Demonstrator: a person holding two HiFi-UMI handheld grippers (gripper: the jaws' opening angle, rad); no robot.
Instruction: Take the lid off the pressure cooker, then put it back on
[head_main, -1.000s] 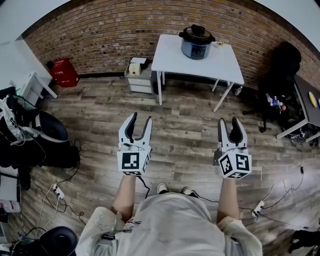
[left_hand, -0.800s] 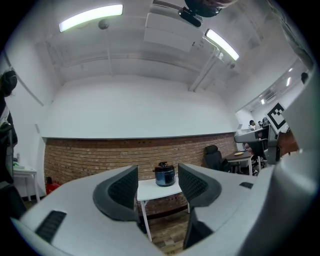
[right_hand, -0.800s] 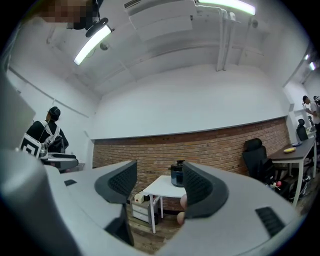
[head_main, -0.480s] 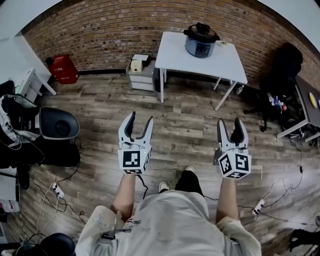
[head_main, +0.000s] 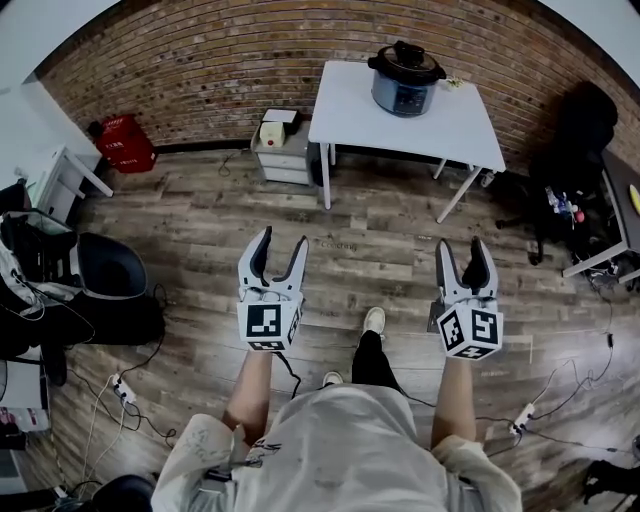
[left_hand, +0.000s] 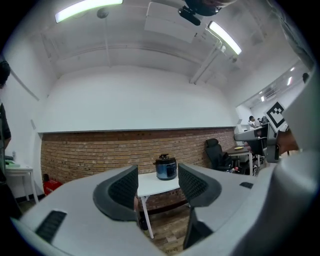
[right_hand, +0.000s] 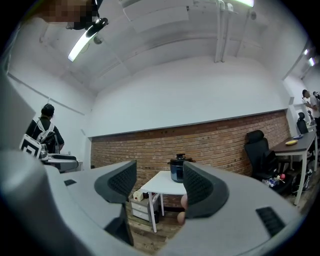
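The left gripper (head_main: 282, 240) and the right gripper (head_main: 462, 248), two in all, are held side by side above the grey wood-plank floor (head_main: 390, 235). Each is released, its two jaws have just been opening, and nothing is between them. Below them, at 6 o'clock, the head view shows two white shoes (head_main: 373, 320). At 12 o'clock, well beyond the jaws, stands one white rectangular table (head_main: 385, 125) against the red brick wall (head_main: 200, 70). On its far side sits the one blue-and-black pressure cooker (head_main: 405, 82) with its black lid (head_main: 405, 58) on. One small white drawer unit (head_main: 281, 152) stands just left of the table, one red box (head_main: 126, 145) at 10 o'clock, and one black office chair (head_main: 578, 130) at 2 o'clock. Only the gripper views show the ceiling strip lights (left_hand: 87, 7). Only the right gripper view shows a person with a backpack (right_hand: 46, 131) at 9 o'clock.
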